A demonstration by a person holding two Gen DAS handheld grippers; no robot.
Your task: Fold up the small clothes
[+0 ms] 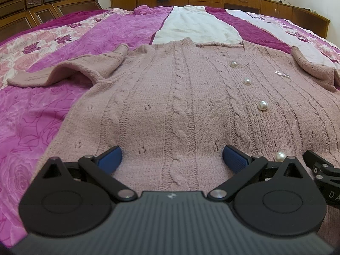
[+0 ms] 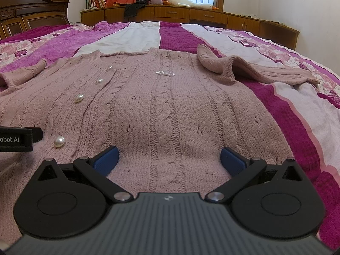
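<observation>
The left claw [image 1: 172,159] and right claw [image 2: 170,159] both gape wide over the cardigan's [image 1: 180,106] hem (pearl buttons [image 1: 262,105] fastened), spread flat on the bed [image 1: 42,116].

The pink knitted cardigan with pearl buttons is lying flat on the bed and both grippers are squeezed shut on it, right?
Not quite. The pink knitted cardigan does lie flat on the bed, but the left gripper and right gripper are open, as both wrist views show.
</observation>
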